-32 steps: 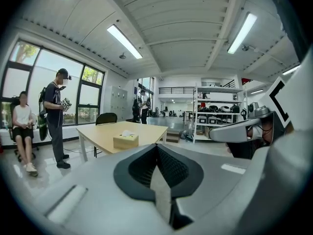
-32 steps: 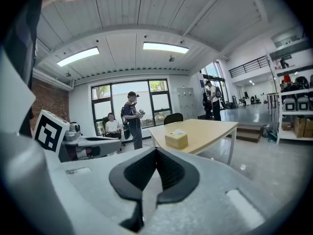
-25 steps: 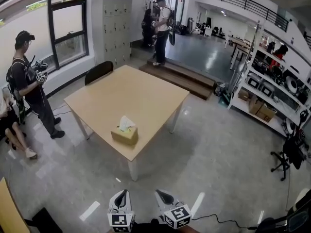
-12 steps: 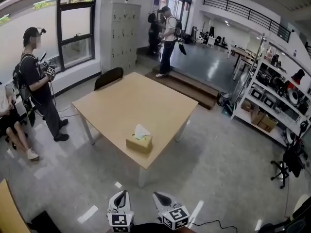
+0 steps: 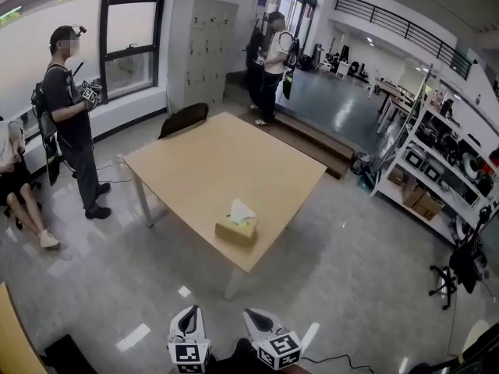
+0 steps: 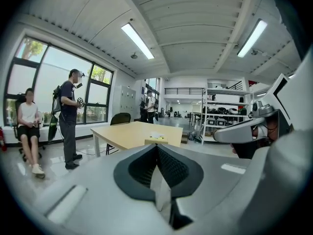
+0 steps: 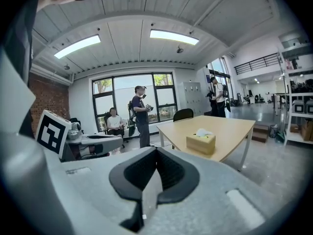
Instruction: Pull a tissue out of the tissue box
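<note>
A tan tissue box point(image 5: 236, 231) with a white tissue point(image 5: 242, 209) sticking up from its top stands near the closest corner of a light wooden table point(image 5: 210, 162). Both grippers are low in the head view, well short of the table, over the grey floor. My left gripper point(image 5: 189, 316) and right gripper point(image 5: 254, 317) sit side by side and point toward the table. The left gripper view shows its jaws point(image 6: 156, 146) shut on nothing, with the box point(image 6: 156, 140) far ahead. In the right gripper view the jaws point(image 7: 155, 150) are shut and empty, the box point(image 7: 201, 143) ahead to the right.
A person stands left of the table point(image 5: 72, 115), and another sits at the far left point(image 5: 12, 185). A black chair point(image 5: 183, 118) is at the table's far side. Metal shelves point(image 5: 437, 162) line the right wall. Two people point(image 5: 271, 57) stand by a raised step point(image 5: 312, 135) at the back.
In the head view the table and tissue box have slid right and grown slightly nearer as I walk toward them. Both grippers keep their place at the bottom edge, still shut.
</note>
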